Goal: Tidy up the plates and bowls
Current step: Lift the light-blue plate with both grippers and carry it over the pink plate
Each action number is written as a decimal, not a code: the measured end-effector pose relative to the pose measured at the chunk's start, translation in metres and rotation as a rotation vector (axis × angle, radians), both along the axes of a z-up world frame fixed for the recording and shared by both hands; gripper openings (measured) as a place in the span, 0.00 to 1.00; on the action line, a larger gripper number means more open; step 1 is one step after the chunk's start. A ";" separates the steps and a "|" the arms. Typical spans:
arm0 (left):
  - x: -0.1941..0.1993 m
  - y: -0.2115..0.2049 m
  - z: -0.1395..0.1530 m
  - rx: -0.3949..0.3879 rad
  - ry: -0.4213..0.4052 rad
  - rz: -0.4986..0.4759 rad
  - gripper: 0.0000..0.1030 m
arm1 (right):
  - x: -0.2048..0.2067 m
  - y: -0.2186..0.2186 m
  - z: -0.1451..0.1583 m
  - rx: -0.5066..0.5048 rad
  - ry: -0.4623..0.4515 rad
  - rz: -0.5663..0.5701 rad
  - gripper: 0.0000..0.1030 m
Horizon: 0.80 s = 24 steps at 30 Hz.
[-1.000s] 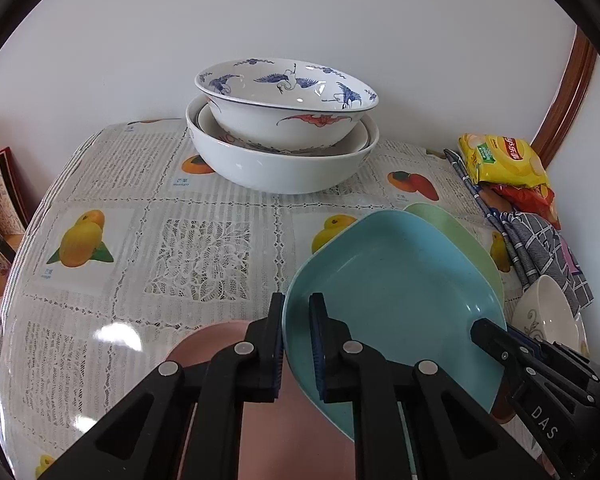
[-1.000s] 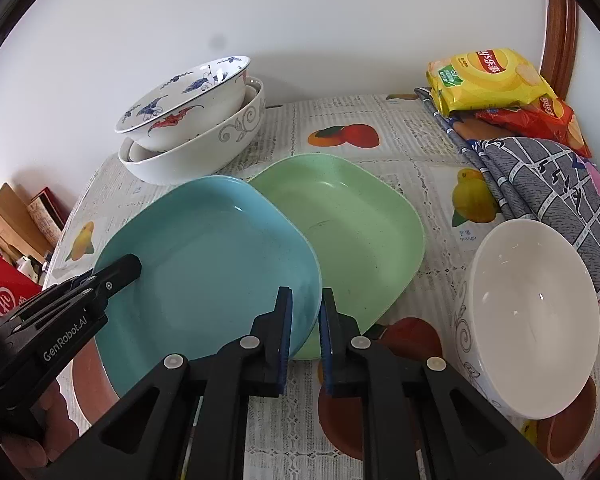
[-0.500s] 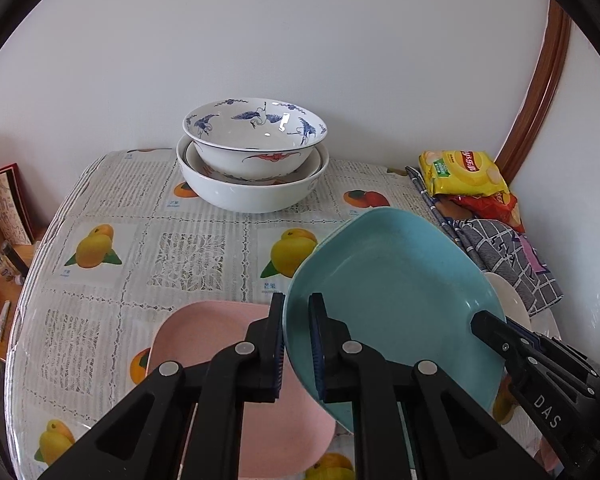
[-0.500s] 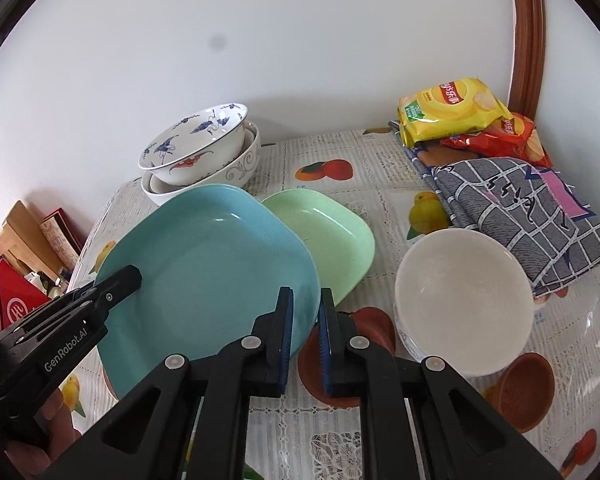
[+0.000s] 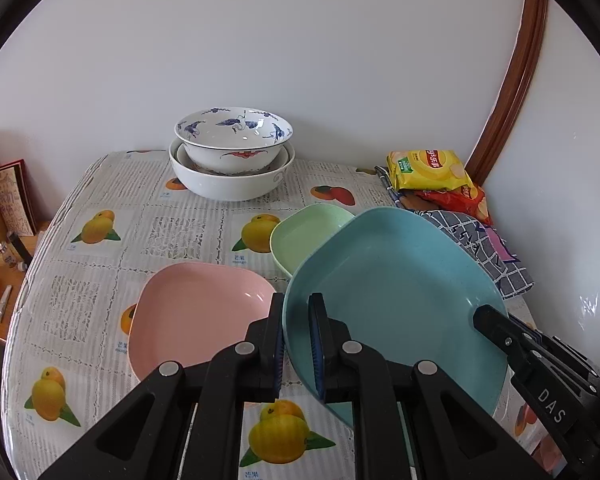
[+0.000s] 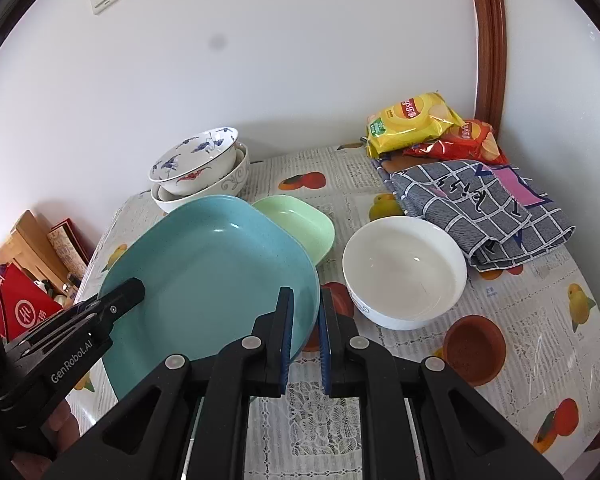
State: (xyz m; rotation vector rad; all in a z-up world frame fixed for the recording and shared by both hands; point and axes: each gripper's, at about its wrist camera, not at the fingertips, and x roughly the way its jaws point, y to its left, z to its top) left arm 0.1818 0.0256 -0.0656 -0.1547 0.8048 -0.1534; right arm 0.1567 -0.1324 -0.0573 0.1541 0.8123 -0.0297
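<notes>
While both grippers pinch opposite rims of the blue plate, the whole load hangs on two thin edge holds. Left gripper: fingers closed on the plate's near-left rim. Right gripper: fingers closed on its near-right rim. Blue plate: held clear of the table and tilted, its far edge raised.

Risks, judged from this pose:
- Slip: smooth rim, narrow pads; uneven pull between the two hands could twist the plate out of one hold.
- Collision: green plate lies just beyond the blue plate's far edge, partly under it; pink plate lies just left of it; white bowl sits just right of it. A low pass could knock any of them.
- Poor landing: a tilted release onto another plate could leave the blue plate rocking or sliding off.

Surface: table under a fruit-print cover with a glossy, probably plastic, overlay; likely slick. Small brown dish right of the blue plate, past the white bowl. Stacked patterned bowls well behind it, by the wall.

Room: plain white wall, wooden trim, snack bags and checked cloth behind and right of the blue plate.
</notes>
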 end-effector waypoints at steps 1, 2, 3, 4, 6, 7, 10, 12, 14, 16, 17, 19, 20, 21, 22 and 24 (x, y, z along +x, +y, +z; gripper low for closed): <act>-0.003 0.000 0.000 -0.005 0.000 0.001 0.11 | -0.001 0.000 0.001 -0.002 -0.002 0.001 0.11; -0.006 0.001 0.001 -0.011 0.000 0.003 0.11 | -0.004 0.000 0.002 -0.004 -0.004 0.001 0.11; -0.009 0.002 0.001 -0.014 -0.001 0.004 0.11 | -0.006 0.000 0.003 -0.005 -0.006 0.002 0.11; -0.011 0.003 0.002 -0.013 -0.003 0.005 0.11 | -0.008 0.001 0.004 -0.008 -0.008 0.004 0.11; -0.016 0.004 0.002 -0.013 -0.007 0.010 0.11 | -0.010 0.004 0.005 -0.014 -0.011 0.010 0.11; -0.018 0.006 0.002 -0.014 -0.007 0.011 0.11 | -0.011 0.006 0.006 -0.013 -0.012 0.011 0.11; -0.022 0.012 0.000 -0.020 -0.006 0.024 0.11 | -0.015 0.010 0.004 -0.002 -0.012 0.016 0.11; -0.025 0.016 -0.001 -0.020 -0.006 0.034 0.11 | -0.016 0.015 0.004 -0.003 -0.011 0.024 0.11; -0.027 0.021 -0.004 -0.022 -0.001 0.045 0.11 | -0.016 0.020 0.002 -0.010 -0.007 0.035 0.11; -0.030 0.027 -0.007 -0.030 0.003 0.057 0.11 | -0.017 0.026 0.000 -0.014 -0.006 0.046 0.11; -0.031 0.031 -0.009 -0.033 0.007 0.064 0.11 | -0.017 0.029 -0.001 -0.016 -0.003 0.052 0.11; -0.033 0.037 -0.013 -0.033 0.016 0.075 0.11 | -0.017 0.035 -0.005 -0.021 0.005 0.064 0.11; -0.034 0.040 -0.015 -0.032 0.019 0.078 0.11 | -0.016 0.038 -0.007 -0.024 0.009 0.069 0.11; -0.035 0.042 -0.016 -0.031 0.021 0.084 0.11 | -0.016 0.041 -0.009 -0.022 0.011 0.076 0.11; -0.035 0.045 -0.018 -0.030 0.024 0.092 0.11 | -0.016 0.043 -0.011 -0.017 0.015 0.081 0.11; -0.037 0.051 -0.021 -0.030 0.032 0.106 0.11 | -0.014 0.048 -0.016 -0.009 0.022 0.091 0.11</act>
